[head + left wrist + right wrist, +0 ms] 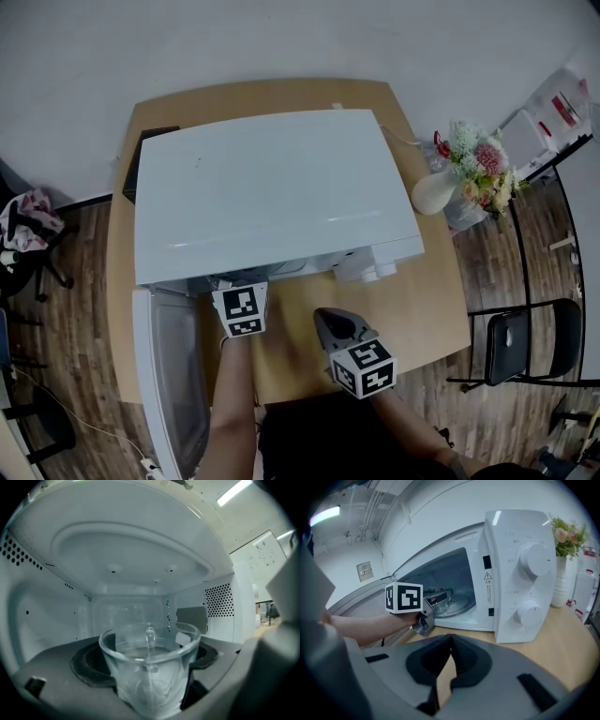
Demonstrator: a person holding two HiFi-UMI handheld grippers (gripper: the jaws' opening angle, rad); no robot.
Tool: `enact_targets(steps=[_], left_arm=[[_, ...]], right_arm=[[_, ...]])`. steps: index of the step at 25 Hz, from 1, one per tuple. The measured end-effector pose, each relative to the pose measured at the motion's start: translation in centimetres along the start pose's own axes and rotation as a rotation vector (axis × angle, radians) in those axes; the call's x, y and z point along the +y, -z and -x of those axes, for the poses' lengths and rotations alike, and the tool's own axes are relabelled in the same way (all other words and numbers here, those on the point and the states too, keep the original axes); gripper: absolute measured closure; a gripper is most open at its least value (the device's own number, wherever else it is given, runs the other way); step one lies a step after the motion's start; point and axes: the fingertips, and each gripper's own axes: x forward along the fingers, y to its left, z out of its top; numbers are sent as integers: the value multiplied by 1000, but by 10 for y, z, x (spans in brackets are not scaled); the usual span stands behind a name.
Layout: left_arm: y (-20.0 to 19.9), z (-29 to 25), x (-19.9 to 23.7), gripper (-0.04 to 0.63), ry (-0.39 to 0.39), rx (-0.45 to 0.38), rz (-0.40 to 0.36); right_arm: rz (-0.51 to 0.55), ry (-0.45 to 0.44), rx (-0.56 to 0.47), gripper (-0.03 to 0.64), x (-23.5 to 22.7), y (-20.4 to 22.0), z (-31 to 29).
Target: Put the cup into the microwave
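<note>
Nearest to me, out in front of the microwave (pixel 272 197) on its control-panel side, my right gripper (pixel 326 319) hangs over the table (pixel 427 300) with its jaws pressed together and nothing between them, so it plays no part in the carry. My left gripper (pixel 433 606) is the one at work. It reaches past the open door (pixel 173 375), which swings out on the microwave's left side, and its jaws are inside the mouth of the cavity. Between those jaws sits the cup (pixel 150 667), clear glass, clamped from both sides by the dark pads. It stands upright with its long axis vertical and its mouth up, and a clear vertical piece on its near face is probably the handle. So the cup lies dead ahead of the left gripper, in its grasp and already within the microwave's walls. The right gripper is well apart from it, outside the cavity. Just beyond and below the cup, the right gripper view shows the glass turntable (pixel 454 604) on the microwave's floor. I cannot tell whether the cup's base touches it, because my own jaws hide the bottom of the cup. As I judge it, the coming move turns on that gap: straight down, keeping the cup level, then letting go. Farthest in are the microwave's back wall (pixel 126 613) and the perforated panel (pixel 218 602) on its right wall.
</note>
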Motion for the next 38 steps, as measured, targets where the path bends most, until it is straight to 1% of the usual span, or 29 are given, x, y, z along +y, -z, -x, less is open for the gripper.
enact_targets(steps=[5,14,20,24,28,34,38], left_arm=[[-4,1,1,158,-4,-17,51],[-8,8,3,138,-11,-4,92],[-10,16,1,138,-7,8,104],[-6,22,1,138,-17,31,94],[-3,29,-3,140,-8,42,89],[3,40,-7,140,-11,63,121],[6,47,-12,140,-10,73,127]], right_arm=[[-7,1,-7,623,1,2,3],[-15,6,-27,623,5,-1,7],[-16,-1,-35,623,11,0,9],[-14,-1,-40,623,15,1,12],[-16,-1,-43,623,18,3,15],[-20,-1,-51,623,22,6,21],[-20,-2,-57,623,25,8,25]])
